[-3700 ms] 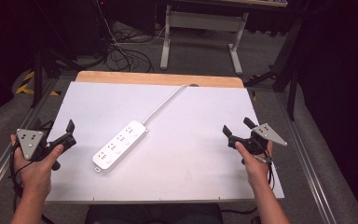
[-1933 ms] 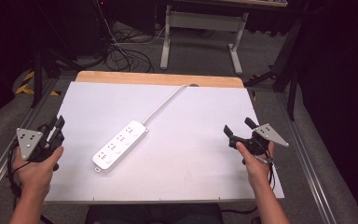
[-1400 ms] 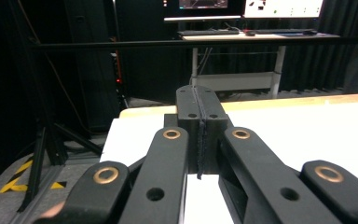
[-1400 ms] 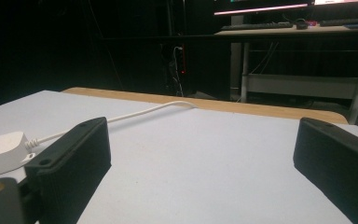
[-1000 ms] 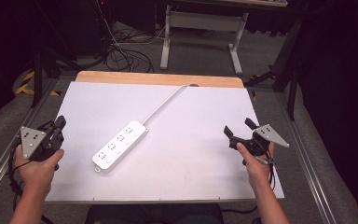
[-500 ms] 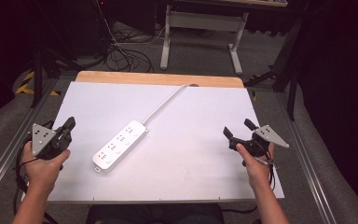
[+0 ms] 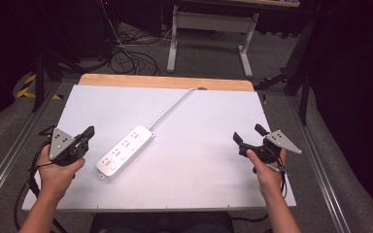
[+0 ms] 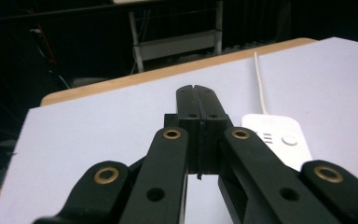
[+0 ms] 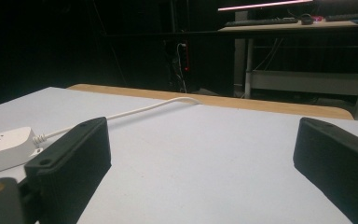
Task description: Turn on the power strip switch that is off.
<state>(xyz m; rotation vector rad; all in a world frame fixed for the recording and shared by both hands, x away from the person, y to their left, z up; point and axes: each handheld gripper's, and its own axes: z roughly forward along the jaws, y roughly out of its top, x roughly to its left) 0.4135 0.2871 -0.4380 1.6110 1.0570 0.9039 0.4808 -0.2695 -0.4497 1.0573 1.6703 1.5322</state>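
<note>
A white power strip [image 7: 125, 151] lies diagonally on the white table top [image 7: 199, 174], left of centre, and its white cord [image 7: 171, 107] runs to the far edge. My left gripper [image 7: 88, 131] is held just left of the strip, jaws pressed together with nothing between them; in the left gripper view the shut gripper [image 8: 197, 95] points past the strip's end [image 8: 279, 140]. My right gripper [image 7: 248, 134] hovers near the table's right side, jaws wide apart and empty. The right gripper view has the strip [image 9: 2, 144] at far left and the cord [image 9: 135, 109].
A wooden strip [image 7: 167, 81] borders the table's far edge. Behind it are a desk frame [image 7: 209, 29] and floor cables [image 7: 126, 53]. Metal rails [image 7: 315, 160] run along both sides of the table.
My left gripper has moved right and forward, closer to the power strip, with its jaws shut. The right gripper has stayed in place, open.
</note>
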